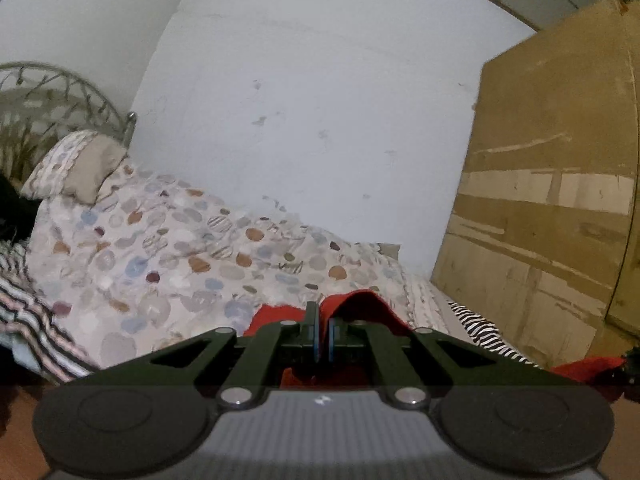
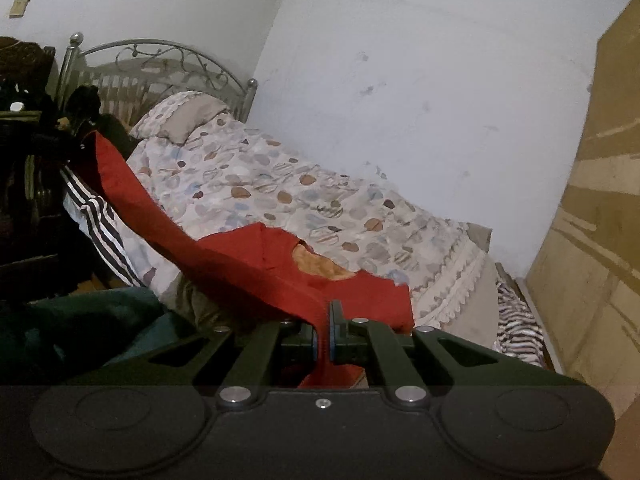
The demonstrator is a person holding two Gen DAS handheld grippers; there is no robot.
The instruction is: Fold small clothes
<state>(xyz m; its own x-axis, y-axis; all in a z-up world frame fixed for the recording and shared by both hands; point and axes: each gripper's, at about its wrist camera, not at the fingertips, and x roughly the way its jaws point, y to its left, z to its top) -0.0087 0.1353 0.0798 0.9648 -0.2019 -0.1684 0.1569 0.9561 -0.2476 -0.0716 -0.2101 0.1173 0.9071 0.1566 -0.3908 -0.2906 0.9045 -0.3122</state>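
The left claw (image 1: 322,334) pinches the red shirt (image 1: 362,308), and the right claw (image 2: 323,334) pinches it (image 2: 256,268) too. The shirt hangs stretched between them above the bed (image 2: 280,196), near its 6 o'clock edge. A white wall (image 2: 420,80) stands at 12 o'clock, a brown board (image 1: 552,184) at 3 o'clock.

No readable text, label, brand, number or sign shows in either view.

Matt red cloth garment (image 2: 280,276), patterned cotton-like bedspread (image 2: 280,188), shiny metal bedstead (image 2: 168,60), rough chipboard panel (image 1: 560,160).
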